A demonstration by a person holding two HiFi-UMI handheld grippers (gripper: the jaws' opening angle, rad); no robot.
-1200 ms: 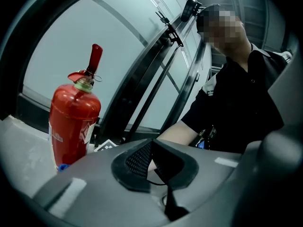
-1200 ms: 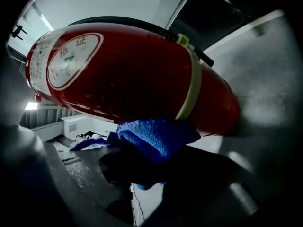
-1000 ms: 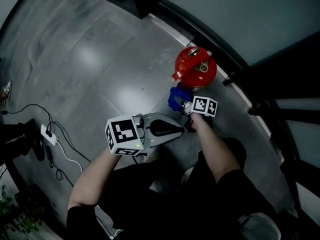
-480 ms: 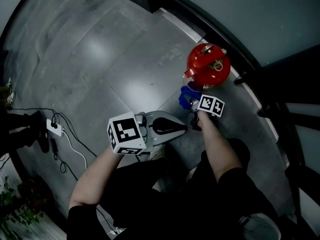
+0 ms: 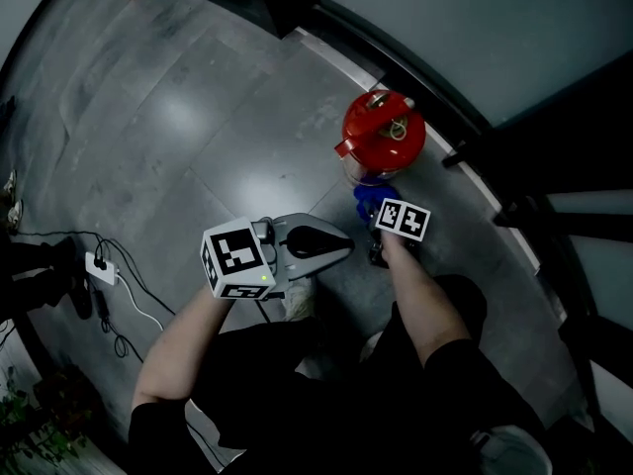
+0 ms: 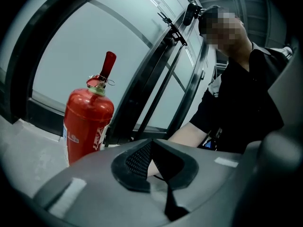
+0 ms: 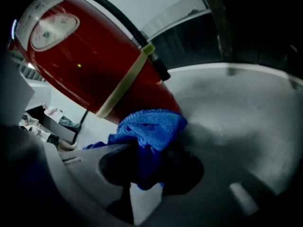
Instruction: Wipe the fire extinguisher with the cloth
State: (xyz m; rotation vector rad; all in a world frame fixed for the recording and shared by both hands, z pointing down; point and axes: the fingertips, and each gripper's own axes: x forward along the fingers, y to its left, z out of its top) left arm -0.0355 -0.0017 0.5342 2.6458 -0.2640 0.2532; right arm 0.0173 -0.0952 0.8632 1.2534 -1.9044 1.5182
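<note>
Right gripper [image 7: 149, 168]: jaws clamped on a fold of the blue cloth [image 7: 152, 128], which bulges out past the tips.
Cloth: bunched, its front pressed against the red body of the fire extinguisher [image 7: 90, 65], just beyond a pale band that runs round the cylinder.
Right forearm: reaches forward from the person's body in the head view, with the marker cube on top of the gripper and the cloth showing beyond it.
Left gripper [image 6: 154, 167]: jaws together with nothing between them, held in the air nearer the person and apart from the extinguisher.
Left gripper view: the extinguisher stands upright to the left, its red lever and ring pin at the top and a white label low on the body.
Fire extinguisher position: on the grey tiled floor [image 5: 198, 137], close to the base of a dark-framed glass wall [image 5: 465, 38].
Further out: a white power strip [image 5: 99, 265] with trailing cables lies on the floor, well to the person's left.
</note>
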